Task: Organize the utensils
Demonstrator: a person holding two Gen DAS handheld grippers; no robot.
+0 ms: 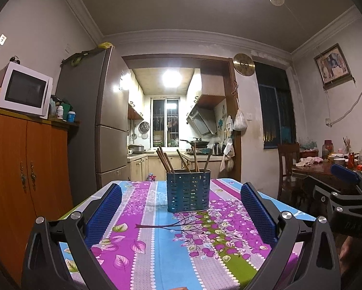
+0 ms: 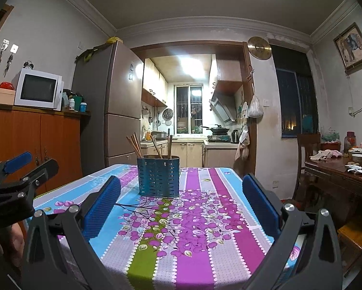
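A blue perforated utensil holder (image 1: 188, 192) (image 2: 158, 176) stands upright on the far half of the floral-cloth table (image 1: 142, 253) (image 2: 205, 241). Several brown chopsticks (image 1: 167, 163) (image 2: 135, 145) stick up out of it. My left gripper (image 1: 181, 188) is open, low over the near part of the table, nothing between its blue pads. The right gripper (image 2: 182, 180) is open too and just as empty, with the holder ahead and slightly left of it. Each view catches the other gripper at its side: the right gripper (image 1: 335, 181), the left gripper (image 2: 33, 163).
A wooden dining table (image 2: 338, 176) crowded with bowls and jars, and a chair (image 2: 306, 149), stand to the right. On the left an orange cabinet (image 1: 24, 169) carries a microwave (image 1: 24, 89), next to a fridge (image 1: 103, 120). Straight ahead a doorway opens into the kitchen.
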